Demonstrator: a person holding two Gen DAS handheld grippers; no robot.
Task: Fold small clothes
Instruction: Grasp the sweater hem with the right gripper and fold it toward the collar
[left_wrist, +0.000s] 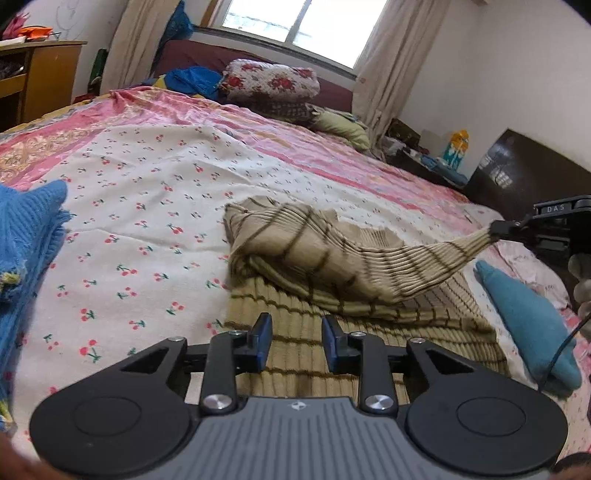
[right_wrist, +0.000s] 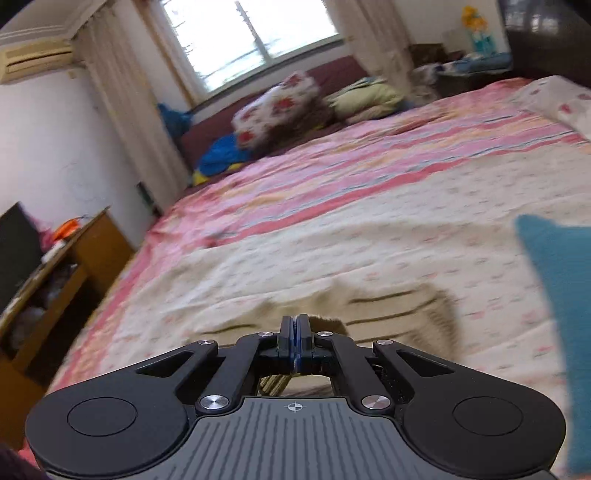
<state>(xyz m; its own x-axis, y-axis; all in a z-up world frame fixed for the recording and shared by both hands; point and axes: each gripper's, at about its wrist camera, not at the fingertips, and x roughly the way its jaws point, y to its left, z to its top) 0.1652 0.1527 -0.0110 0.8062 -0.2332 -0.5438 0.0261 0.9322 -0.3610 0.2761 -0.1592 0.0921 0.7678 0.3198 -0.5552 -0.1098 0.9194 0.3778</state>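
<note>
One readable label, "DAS", marks the right gripper (left_wrist: 496, 228) pinching the beige striped garment (left_wrist: 332, 258).

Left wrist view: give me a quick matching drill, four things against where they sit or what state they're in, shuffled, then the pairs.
Things:
1. beige striped garment
2. blue knit piece
3. teal cloth
4. left gripper

States:
A. lies at the left edge of the view
B. jaws apart over the cloth, pressing nothing
C. one end lifted, pinched by the right gripper
D. lies on the bed right of the striped garment

Pairs: 1-C, 2-A, 3-D, 4-B
</note>
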